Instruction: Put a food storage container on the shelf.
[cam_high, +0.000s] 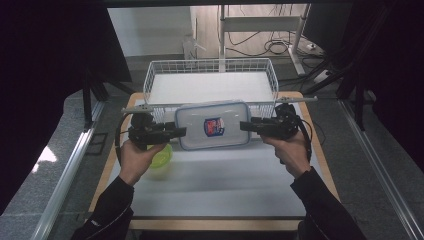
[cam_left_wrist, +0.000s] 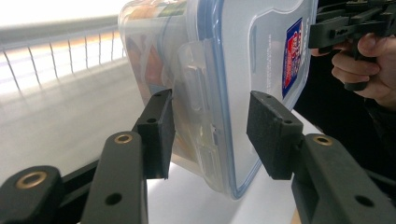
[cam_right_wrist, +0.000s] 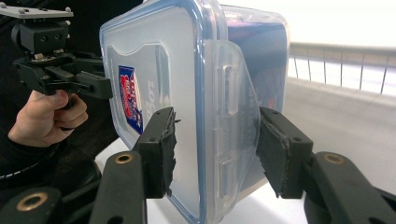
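At centre frame, the clear rectangular plastic container with blue-rimmed lid (cam_high: 213, 125) hangs over the bench (cam_high: 220, 185); left gripper (cam_high: 176, 132) and right gripper (cam_high: 245, 125) straddle its end latches, jaws not clamped. It could slip.

A clear lidded container (cam_high: 214, 125) sits between both grippers, blocking the middle of the counter (cam_high: 220, 185). Just behind it, a white wire basket (cam_high: 210, 80) walls off the far side. A small green bowl (cam_high: 161, 155) lies under the left hand (cam_high: 135, 155). The near counter lies open for passing.
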